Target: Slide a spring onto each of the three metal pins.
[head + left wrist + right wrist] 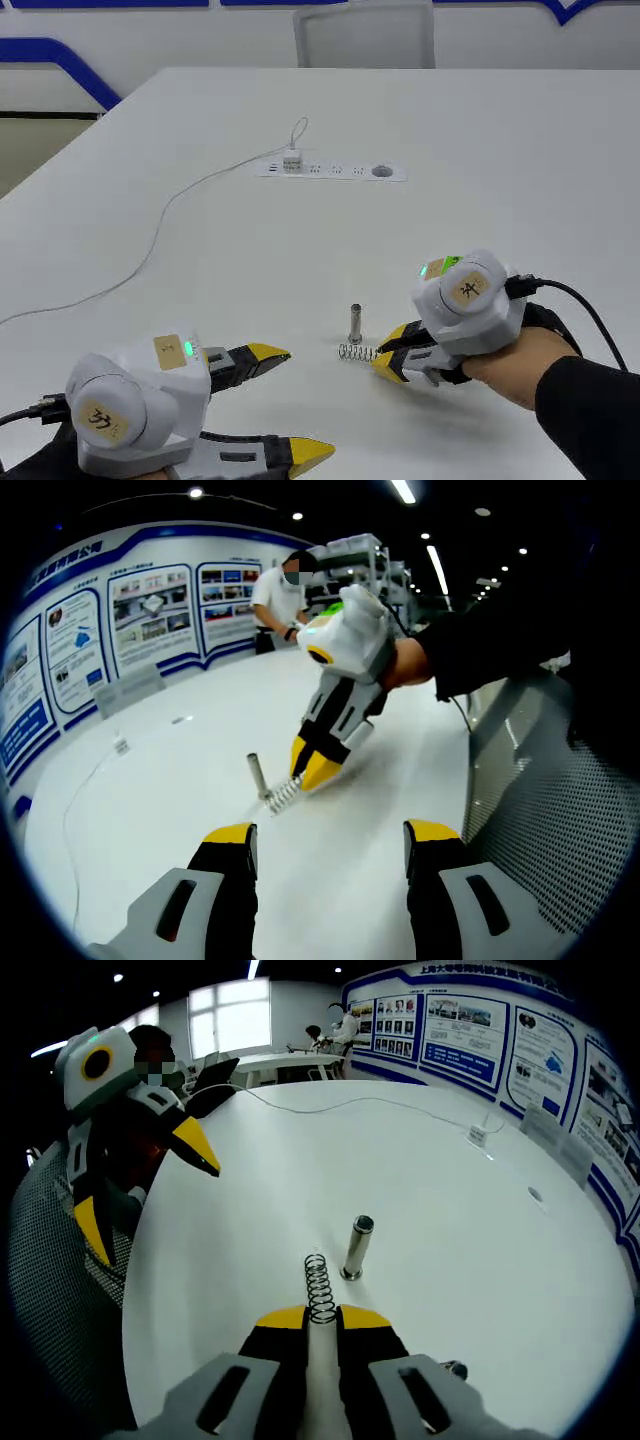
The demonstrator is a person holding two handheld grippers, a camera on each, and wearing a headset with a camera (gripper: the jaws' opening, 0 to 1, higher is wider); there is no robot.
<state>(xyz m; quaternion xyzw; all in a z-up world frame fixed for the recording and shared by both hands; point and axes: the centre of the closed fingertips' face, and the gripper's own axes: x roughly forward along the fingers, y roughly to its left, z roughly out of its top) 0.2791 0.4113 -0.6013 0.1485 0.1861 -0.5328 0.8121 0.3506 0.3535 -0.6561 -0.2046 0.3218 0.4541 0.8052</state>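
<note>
Nearest, at the lower left of the head view, the left hand-held gripper (290, 400) has its two yellow-tipped jaws wide apart and nothing between them. In the left gripper view these jaws rise from the bottom edge, again well apart. Right of the centre, the right hand-held gripper (398, 362) is held low over the white counter (450, 150), and its jaws are narrow, closed on one end of a spring (355, 352). In the right gripper view the spring (319, 1285) reaches forward from the jaw tips, and its free end is just beside the foot of a metal pin (355, 1247). This pin (355, 322) stands upright on the counter, a little below the centre of the head view. Higher in the frame a power strip (330, 171) lies flat, and a thin cable (150, 250) runs from it to the left edge.
</note>
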